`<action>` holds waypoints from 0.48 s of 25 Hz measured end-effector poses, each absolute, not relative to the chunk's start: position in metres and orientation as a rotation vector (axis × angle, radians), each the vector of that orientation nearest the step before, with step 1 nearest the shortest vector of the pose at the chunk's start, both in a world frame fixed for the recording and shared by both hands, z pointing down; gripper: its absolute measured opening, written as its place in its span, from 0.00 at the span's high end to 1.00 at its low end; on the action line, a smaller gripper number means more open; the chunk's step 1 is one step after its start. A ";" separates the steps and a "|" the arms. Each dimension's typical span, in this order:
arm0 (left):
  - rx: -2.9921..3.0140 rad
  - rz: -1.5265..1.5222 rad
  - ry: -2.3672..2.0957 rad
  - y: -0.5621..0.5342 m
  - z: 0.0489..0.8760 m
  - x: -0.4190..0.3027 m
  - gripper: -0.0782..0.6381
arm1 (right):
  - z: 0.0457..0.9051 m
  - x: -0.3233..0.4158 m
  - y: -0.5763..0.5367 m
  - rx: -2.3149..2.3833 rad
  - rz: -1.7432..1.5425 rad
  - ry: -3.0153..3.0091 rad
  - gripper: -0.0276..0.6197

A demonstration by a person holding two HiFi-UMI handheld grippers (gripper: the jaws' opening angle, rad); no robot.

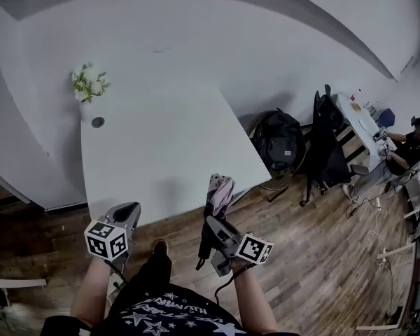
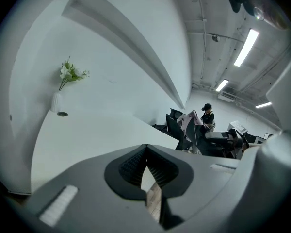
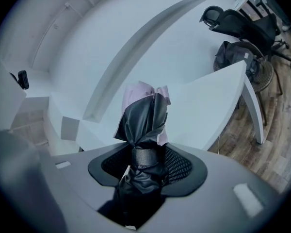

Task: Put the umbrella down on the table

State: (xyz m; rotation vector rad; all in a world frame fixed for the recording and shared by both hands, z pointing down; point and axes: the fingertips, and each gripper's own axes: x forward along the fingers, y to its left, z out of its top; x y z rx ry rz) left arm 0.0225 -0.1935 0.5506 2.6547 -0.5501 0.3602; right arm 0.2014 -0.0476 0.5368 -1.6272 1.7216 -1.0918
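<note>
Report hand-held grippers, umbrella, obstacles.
Left hand-held gripper shut, empty. Right hand-held gripper shut on umbrella, not yet on table. Flower vase at table's far corner, not in the way.

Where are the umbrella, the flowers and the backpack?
umbrella [image 3: 145,118]: right gripper view, on the folded black canopy.
flowers [image 1: 89,82]: head view, on the white blossoms.
backpack [image 1: 278,142]: head view, on the middle of its black body.

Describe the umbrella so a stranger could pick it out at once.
Find the white table; at its near edge, the right gripper is clamped on the umbrella. It is a folded black bundle cinched by a strap, pale pink fabric at its upper end, and the only thing held, since the left gripper beside it is empty.
</note>
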 end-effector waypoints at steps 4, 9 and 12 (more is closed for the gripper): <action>2.644 0.370 -0.551 -0.237 0.555 0.042 0.89 | 0.543 0.222 -0.095 -1.662 -1.134 1.736 0.60; 2.632 0.358 -0.565 -0.285 0.553 0.065 0.89 | 0.551 0.245 -0.143 -1.715 -1.163 1.795 0.60; 2.639 0.356 -0.562 -0.305 0.553 0.079 0.89 | 0.556 0.258 -0.168 -1.741 -1.181 1.829 0.60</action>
